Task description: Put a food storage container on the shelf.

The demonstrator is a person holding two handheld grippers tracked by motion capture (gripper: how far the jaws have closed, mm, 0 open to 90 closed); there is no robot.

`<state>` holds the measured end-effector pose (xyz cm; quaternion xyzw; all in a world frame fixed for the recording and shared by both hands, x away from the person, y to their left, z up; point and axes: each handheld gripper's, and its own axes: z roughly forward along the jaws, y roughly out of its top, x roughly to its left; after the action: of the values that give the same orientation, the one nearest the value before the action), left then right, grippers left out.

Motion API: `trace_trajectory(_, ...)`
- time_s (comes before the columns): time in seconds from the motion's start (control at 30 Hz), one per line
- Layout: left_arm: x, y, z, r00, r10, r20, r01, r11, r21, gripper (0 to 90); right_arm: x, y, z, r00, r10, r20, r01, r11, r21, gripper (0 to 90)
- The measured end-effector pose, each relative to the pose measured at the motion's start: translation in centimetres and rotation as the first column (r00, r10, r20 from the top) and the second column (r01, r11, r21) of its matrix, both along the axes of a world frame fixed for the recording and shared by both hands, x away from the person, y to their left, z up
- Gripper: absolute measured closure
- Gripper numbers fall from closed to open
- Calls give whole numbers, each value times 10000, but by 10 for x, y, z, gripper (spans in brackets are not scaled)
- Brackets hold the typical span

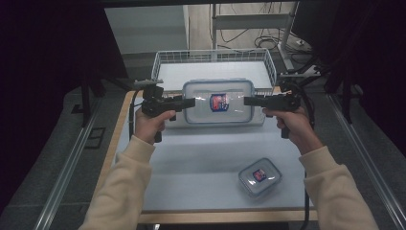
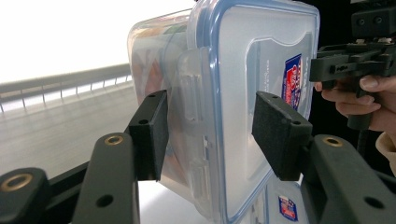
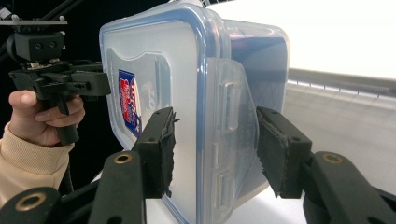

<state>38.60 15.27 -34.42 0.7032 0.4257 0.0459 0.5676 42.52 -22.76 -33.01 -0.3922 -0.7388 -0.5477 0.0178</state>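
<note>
Lift step: large clear rectangular plastic container with blue-rimmed lid (image 1: pixel 218 102) held at 12 o'clock, just before white wire basket (image 1: pixel 163 61). Left hand-held gripper (image 1: pixel 190 102) and right hand-held gripper (image 1: pixel 247 101) each clamp an end latch. Next, probably: move together, level, into basket.

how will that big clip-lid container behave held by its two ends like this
The large container probably stays stiff: its walls look rigid. Smooth clear plastic could slip, since the left tongs and right tongs pinch just its end clasps. Contents showing through suggest some weight, so it might sag or tilt.
</note>
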Motion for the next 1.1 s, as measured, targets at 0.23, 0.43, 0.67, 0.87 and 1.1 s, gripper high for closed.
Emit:
trace_trajectory(0.23,15,3,12,9999,-91,53,90,10000,25,475,12,2,11,9999,-33,132,32,10000,36,489)
trace_trajectory(0.43,29,7,23,9999,-114,128,114,9999,16,475,25,5,21,9999,-25,109,25,10000,39,489)
trace_trajectory(0.67,50,11,40,9998,-80,168,81,10000,-48,475,44,9,39,9998,-104,166,103,9999,43,489)
trace_trajectory(0.87,71,13,55,9997,-100,229,99,9999,57,474,63,11,52,9996,-160,234,157,9998,100,489)
trace_trajectory(1.1,93,14,57,9999,-31,137,29,9999,117,473,88,12,55,9999,-146,78,145,9998,152,488)
